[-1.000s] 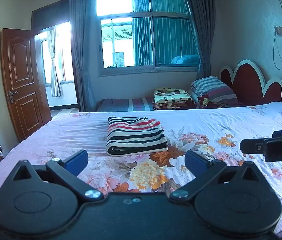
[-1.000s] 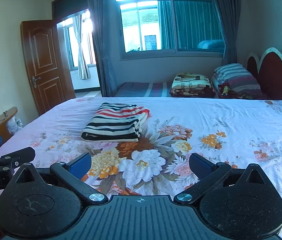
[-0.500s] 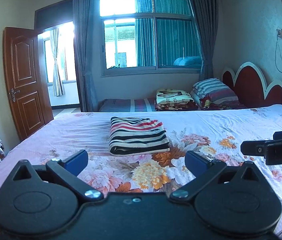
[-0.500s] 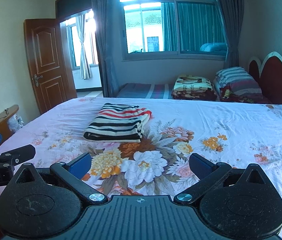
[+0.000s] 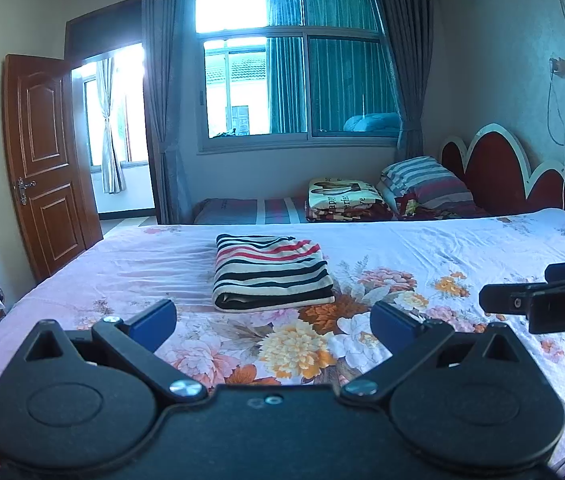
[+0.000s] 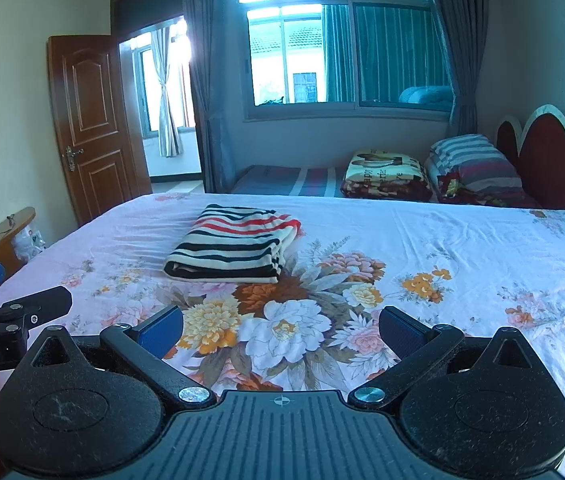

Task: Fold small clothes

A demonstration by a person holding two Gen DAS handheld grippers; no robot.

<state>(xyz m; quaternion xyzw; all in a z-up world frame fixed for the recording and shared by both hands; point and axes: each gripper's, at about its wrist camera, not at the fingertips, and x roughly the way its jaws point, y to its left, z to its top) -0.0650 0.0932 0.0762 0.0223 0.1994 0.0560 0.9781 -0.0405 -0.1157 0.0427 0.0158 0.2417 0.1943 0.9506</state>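
Left gripper [image 5: 273, 320] is held spread, empty. The striped garment [image 5: 269, 274], folded with red, black and cream bands, is laid on the floral bedsheet [image 5: 442, 248]; its underside is hidden. Right gripper [image 6: 280, 328] is likewise spread, empty.

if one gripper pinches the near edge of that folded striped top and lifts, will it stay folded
Probably not. The striped top is soft knit folded into loose layers, open at the near edge, so pinching one layer would likely unfold it. It looks light and floppy. Pushed, it may drag and bunch on the wrinkled floral sheet.
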